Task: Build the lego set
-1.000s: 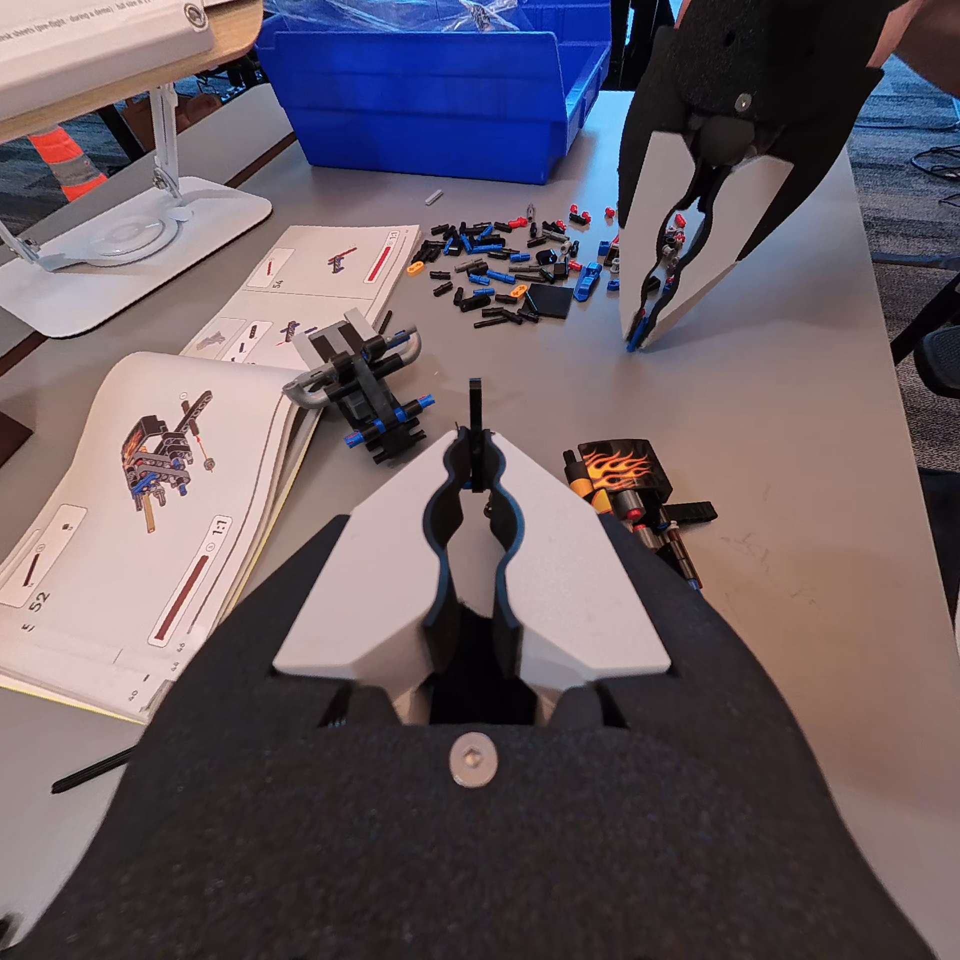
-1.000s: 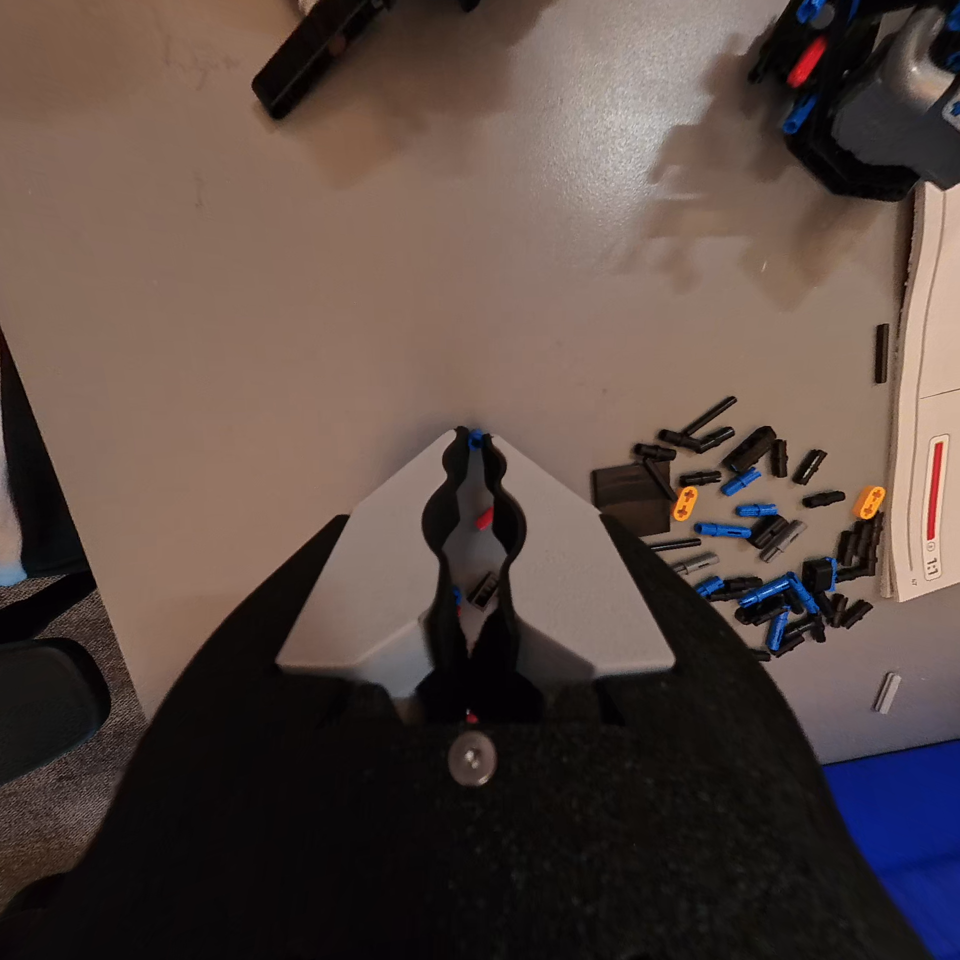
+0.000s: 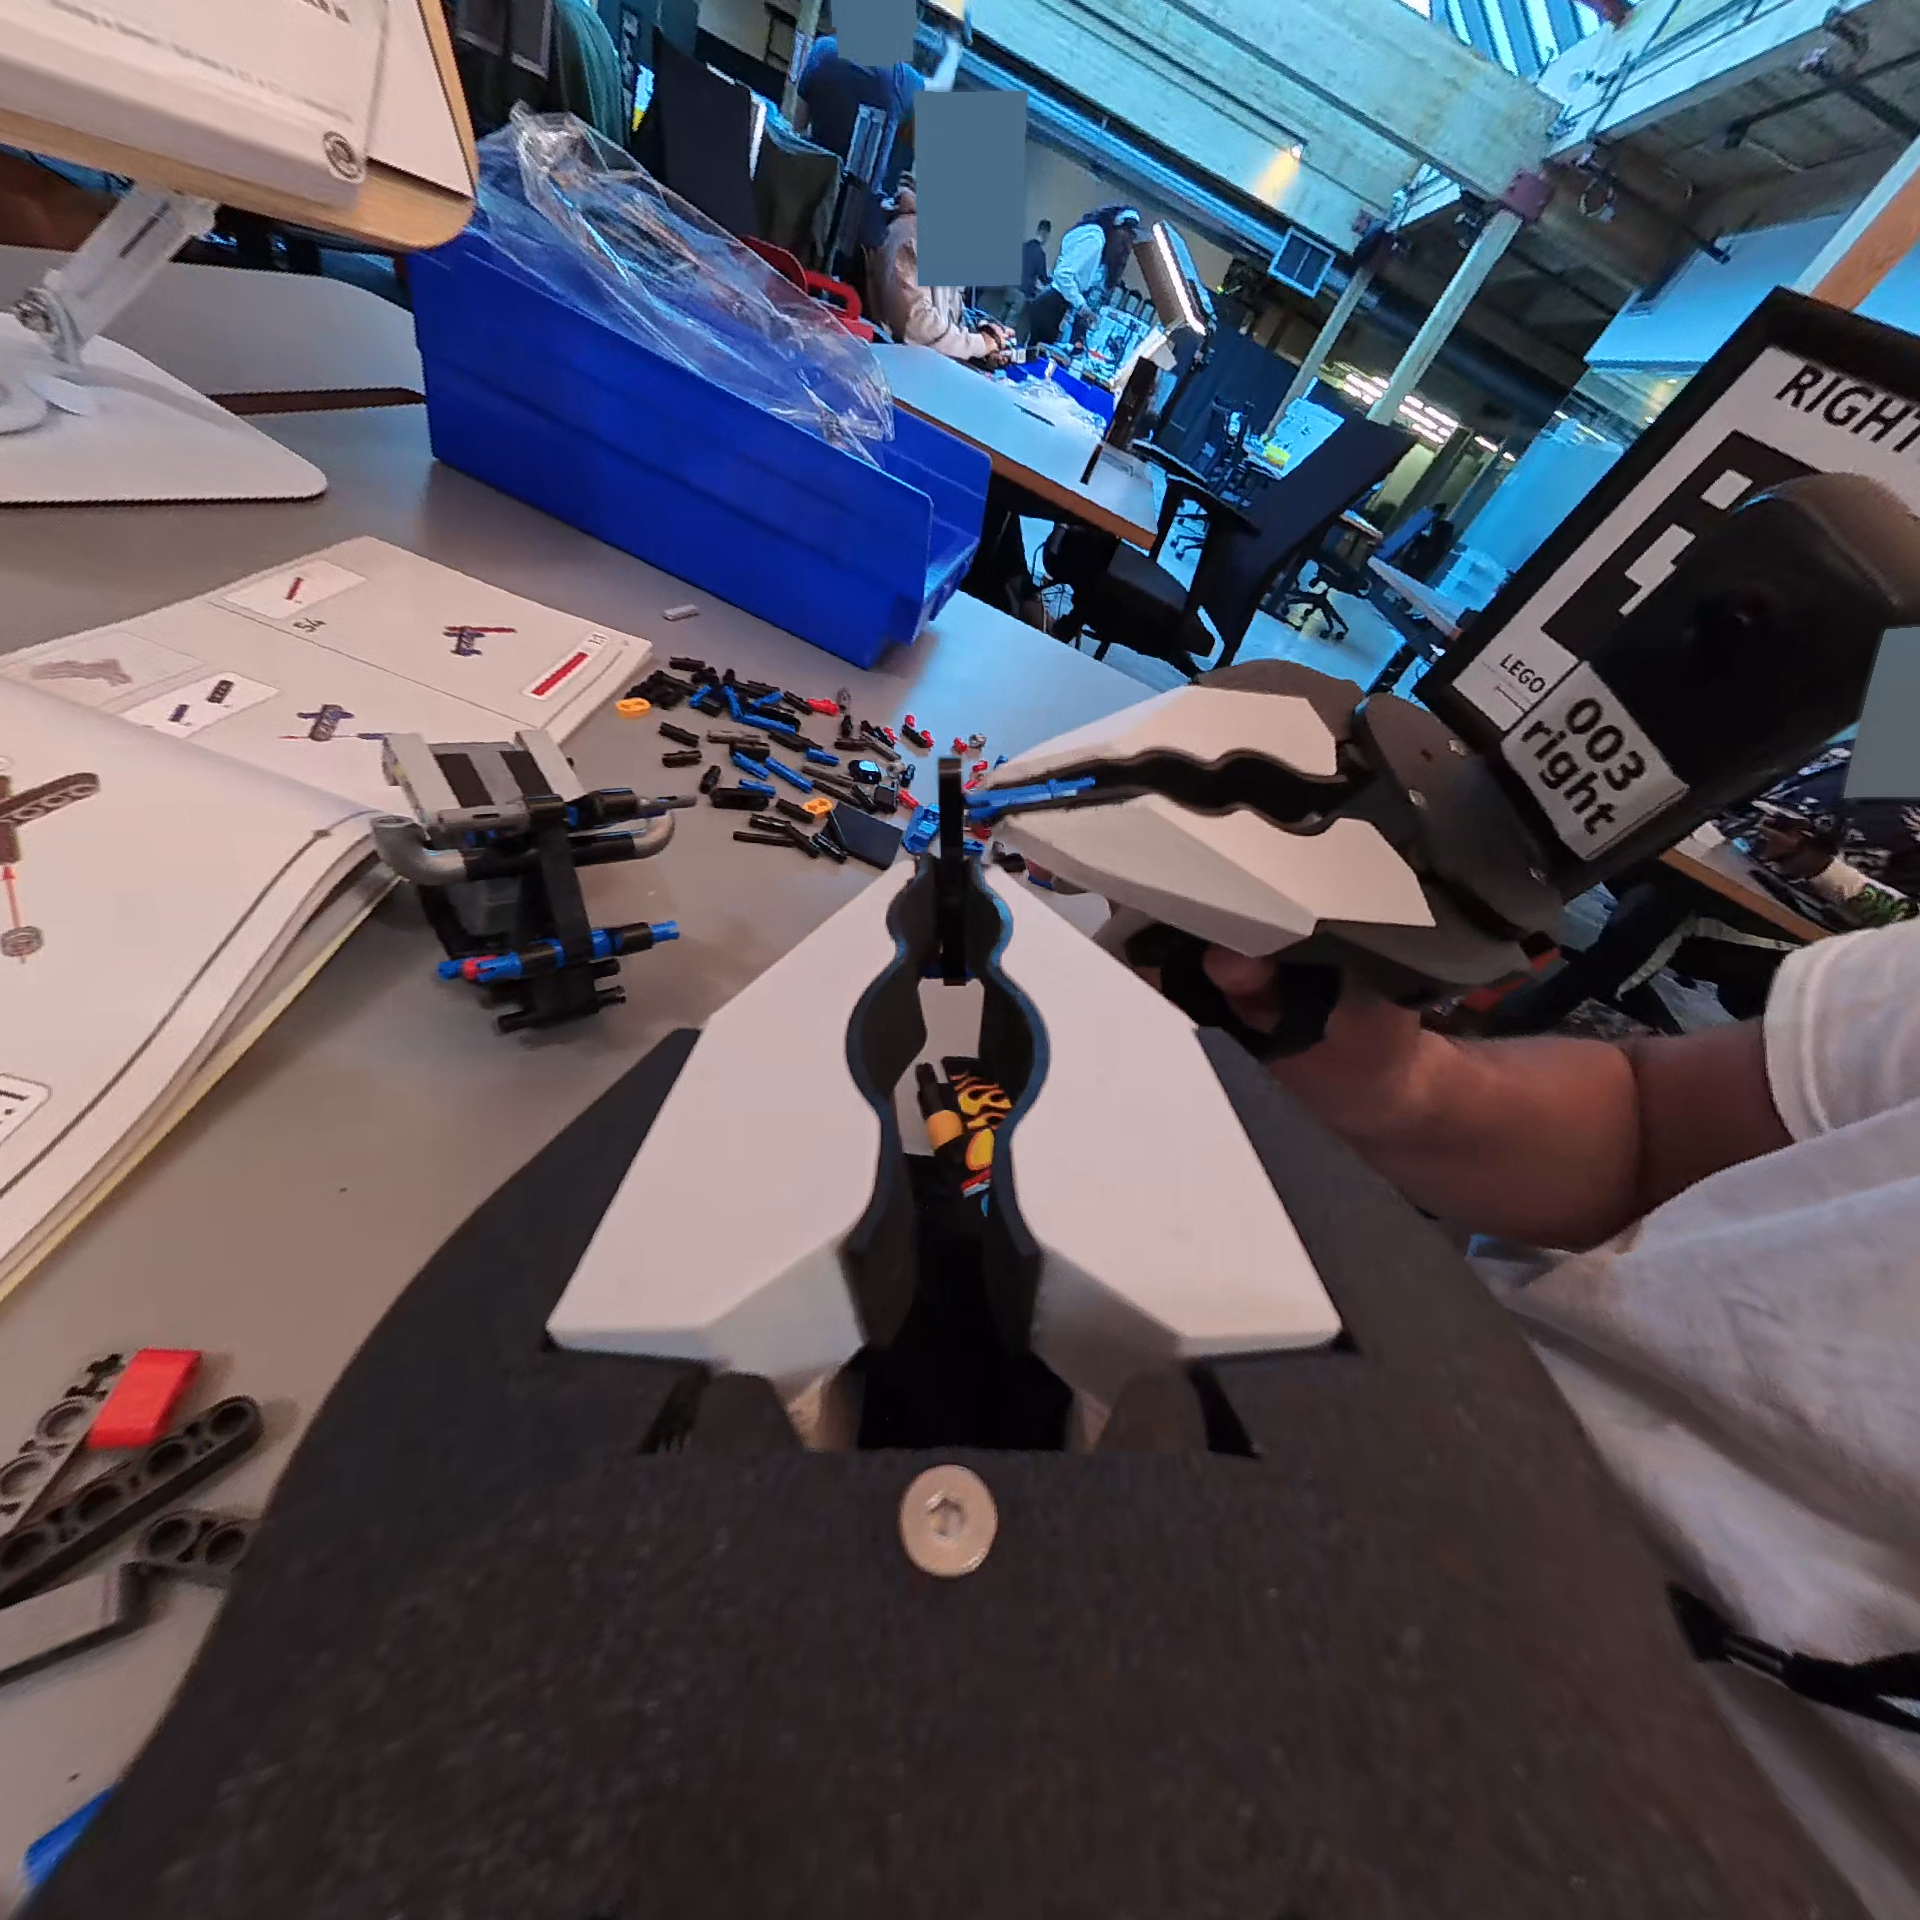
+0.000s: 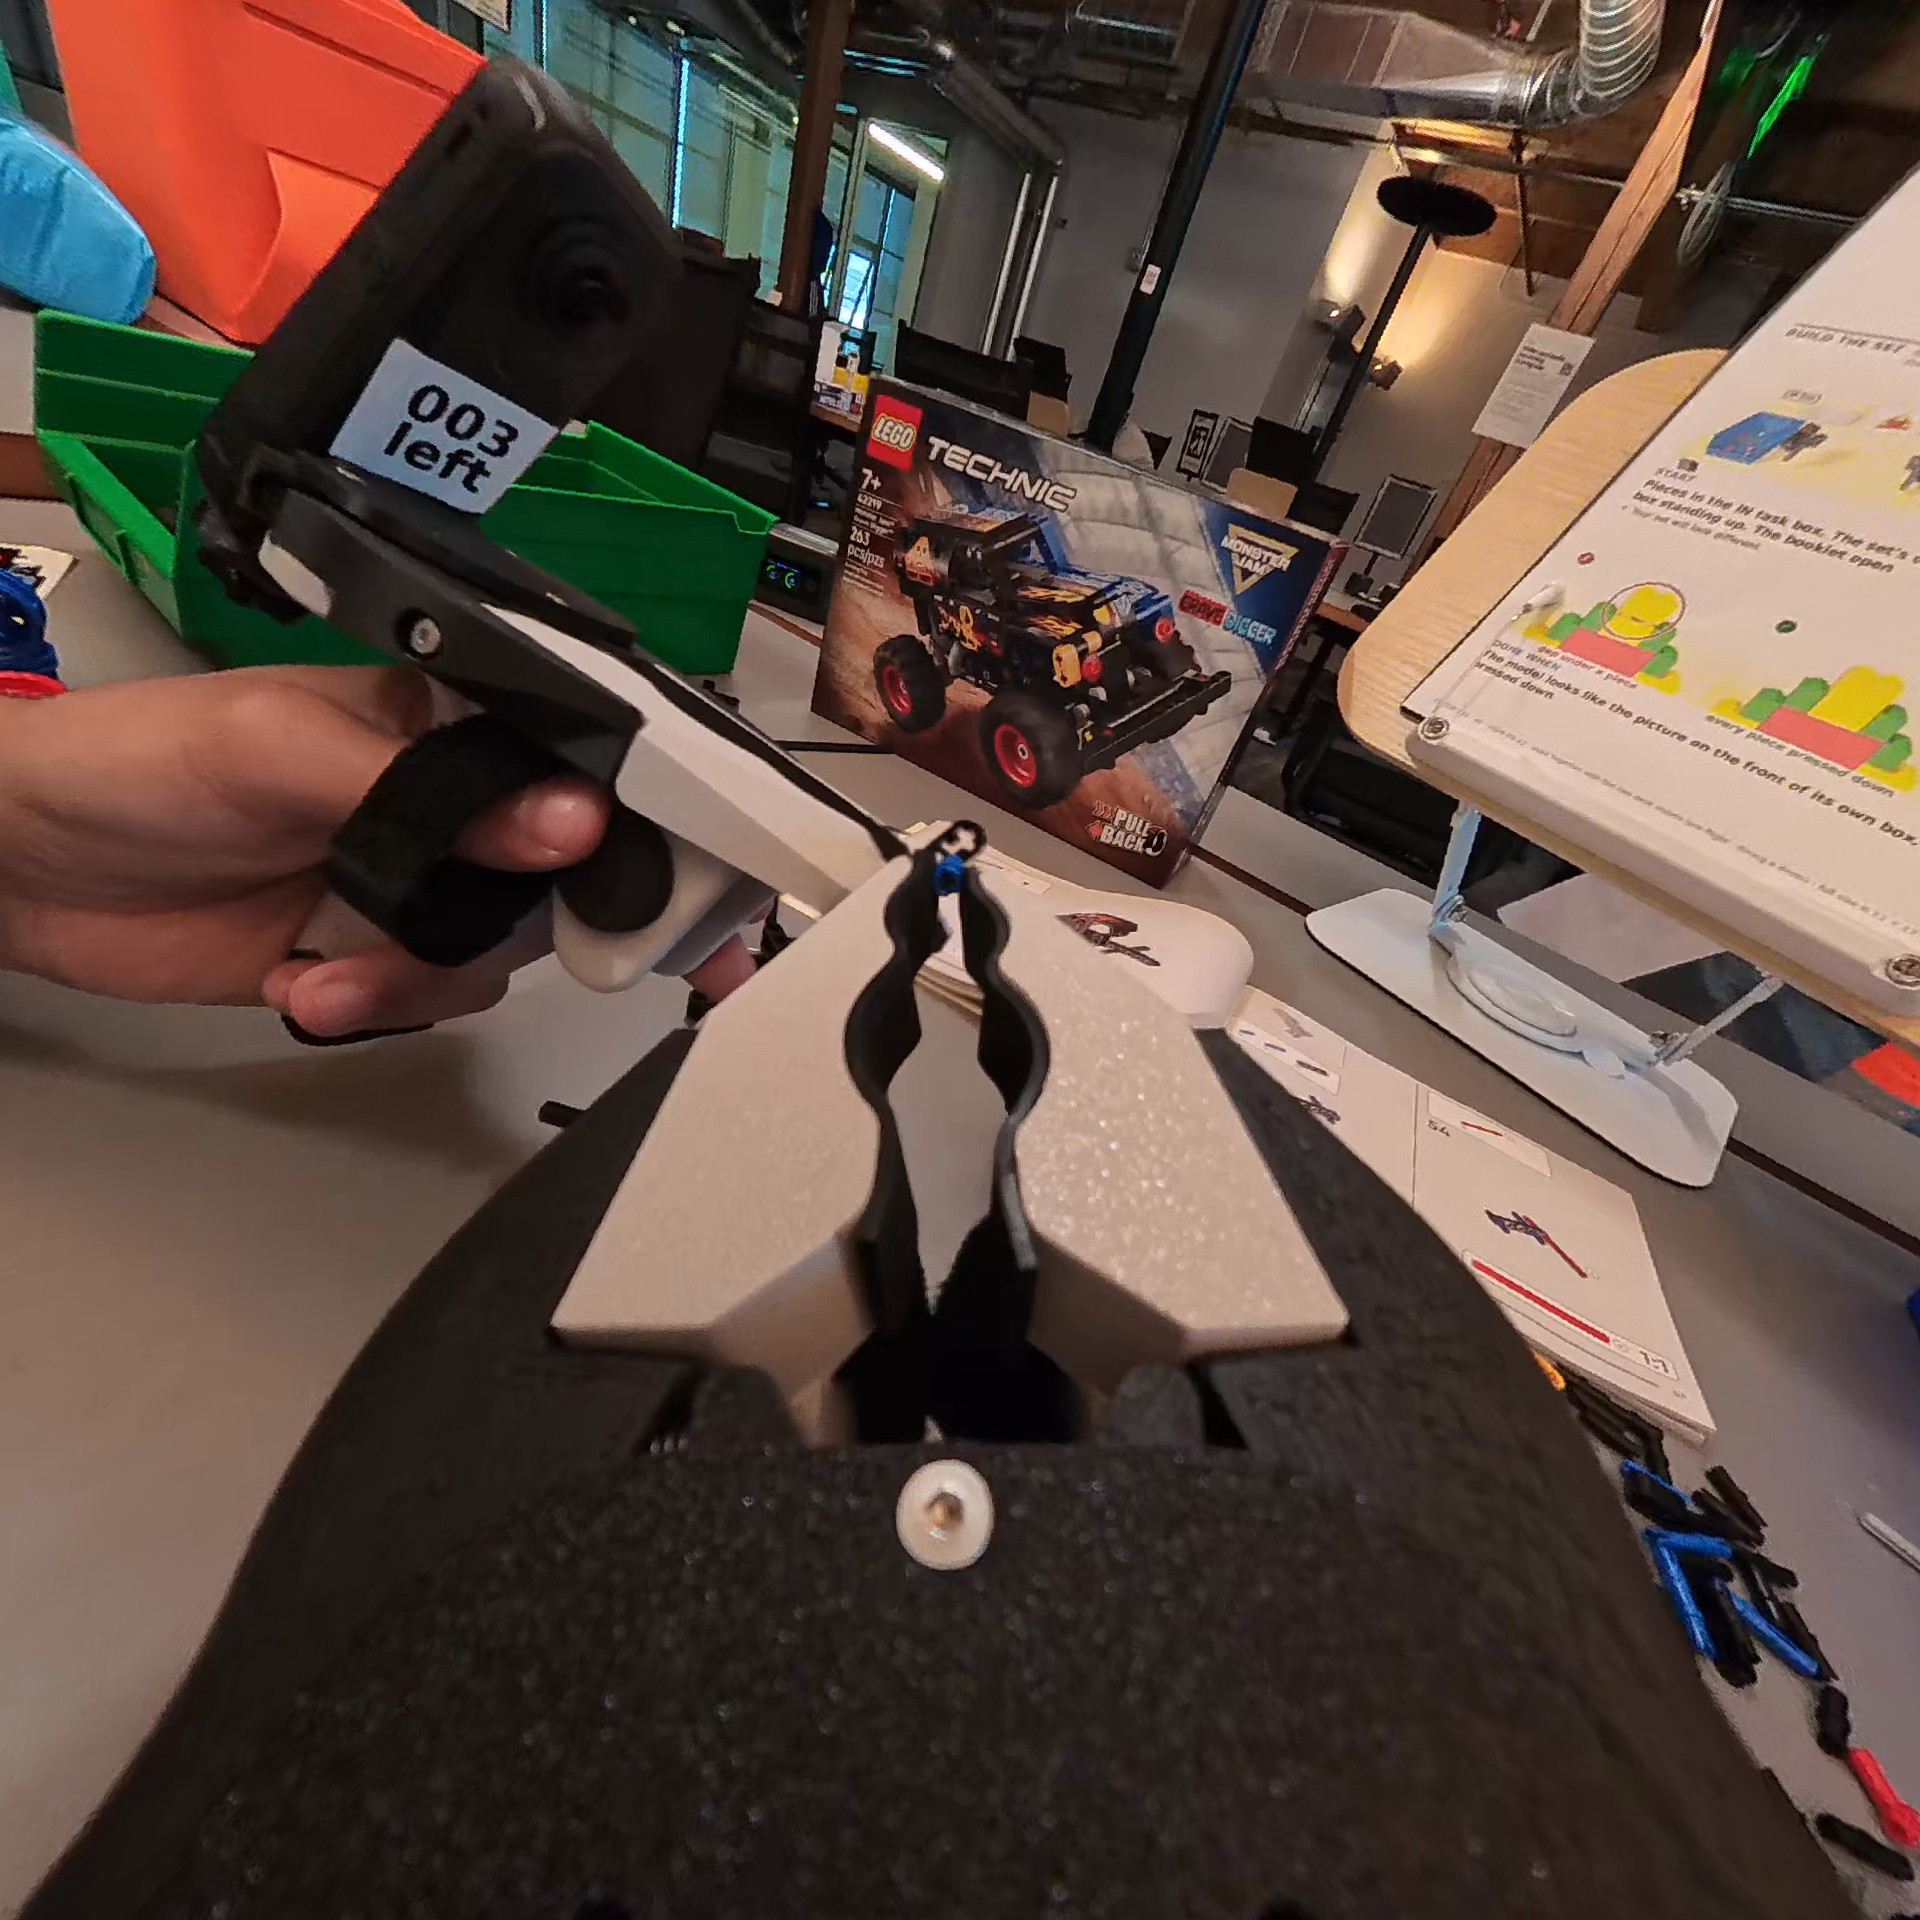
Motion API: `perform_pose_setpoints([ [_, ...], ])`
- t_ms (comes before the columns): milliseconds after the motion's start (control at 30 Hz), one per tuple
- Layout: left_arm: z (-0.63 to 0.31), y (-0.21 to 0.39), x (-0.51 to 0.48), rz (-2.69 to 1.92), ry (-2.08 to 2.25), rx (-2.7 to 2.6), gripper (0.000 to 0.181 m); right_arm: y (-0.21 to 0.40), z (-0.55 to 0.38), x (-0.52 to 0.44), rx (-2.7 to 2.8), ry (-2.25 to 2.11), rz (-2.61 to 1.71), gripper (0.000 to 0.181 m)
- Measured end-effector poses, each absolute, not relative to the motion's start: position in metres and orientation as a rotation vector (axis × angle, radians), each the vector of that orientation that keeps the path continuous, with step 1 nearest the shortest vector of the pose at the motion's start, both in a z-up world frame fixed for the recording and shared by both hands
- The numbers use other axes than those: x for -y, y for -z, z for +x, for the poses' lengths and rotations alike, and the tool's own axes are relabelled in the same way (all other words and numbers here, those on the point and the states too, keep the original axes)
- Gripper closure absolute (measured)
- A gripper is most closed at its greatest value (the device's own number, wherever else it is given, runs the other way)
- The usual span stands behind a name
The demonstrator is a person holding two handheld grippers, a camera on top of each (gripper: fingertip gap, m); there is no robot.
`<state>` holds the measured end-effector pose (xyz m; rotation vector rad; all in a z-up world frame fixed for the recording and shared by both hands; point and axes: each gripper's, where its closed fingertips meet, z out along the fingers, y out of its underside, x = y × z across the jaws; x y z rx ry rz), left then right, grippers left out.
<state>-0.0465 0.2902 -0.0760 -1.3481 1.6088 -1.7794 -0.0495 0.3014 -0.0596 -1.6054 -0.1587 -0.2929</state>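
My left gripper is shut on a thin black beam that stands upright out of its tips. My right gripper comes in from the right, shut on a blue pin, and the pin's end meets the beam near its top. In the right wrist view the blue pin sits at my right gripper's tips, against the black beam's end held by the left gripper. A half-built black and grey chassis with blue pins stands on the table to the left.
A pile of small black, blue and red pins lies behind the grippers. An open instruction booklet lies at the left, a blue bin behind it. A flame-printed piece lies under my left gripper. Black beams lie at the near left. The set's box and a green bin stand across the table. My left and right fingertips are right by each other.
Both grippers have lifted off the table and tilted level. My right gripper left the pin pile with the blue pin and came to the black beam in my left gripper.
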Motion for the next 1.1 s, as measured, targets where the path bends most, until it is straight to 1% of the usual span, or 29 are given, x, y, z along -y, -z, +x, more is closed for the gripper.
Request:
perform_pose_setpoints([
  [300, -0.044, 0.081, -0.292, -1.285, 1.619, -1.633, 0.180, 0.065, -0.050, -0.304, 0.153, 0.260, -1.625, 0.178],
  [433, -0.043, 0.079, -0.295, -1.166, 1.390, -1.596, 0.179, 0.063, -0.051, -0.304, 0.146, 0.258, -1.601, 0.178],
  [533, -0.044, 0.073, -0.296, -1.114, 1.314, -1.536, 0.179, 0.057, -0.053, -0.304, 0.110, 0.212, -1.561, 0.178],
  [633, -0.045, 0.070, -0.295, -1.109, 1.317, -1.502, 0.179, 0.055, -0.055, -0.302, 0.082, 0.167, -1.536, 0.178],
  [767, -0.046, 0.064, -0.293, -1.155, 1.439, -1.426, 0.179, 0.051, -0.057, -0.302, 0.005, 0.031, -1.487, 0.178],
  [833, -0.046, 0.064, -0.294, -1.153, 1.414, -1.408, 0.178, 0.051, -0.058, -0.304, -0.035, -0.030, -1.481, 0.178],
  [933, -0.047, 0.062, -0.294, -1.128, 1.360, -1.383, 0.179, 0.049, -0.059, -0.304, -0.050, 0.017, -1.465, 0.178],
  [1100, -0.049, 0.060, -0.298, -1.013, 1.140, -1.398, 0.179, 0.046, -0.061, -0.304, -0.020, 0.078, -1.465, 0.177],
])
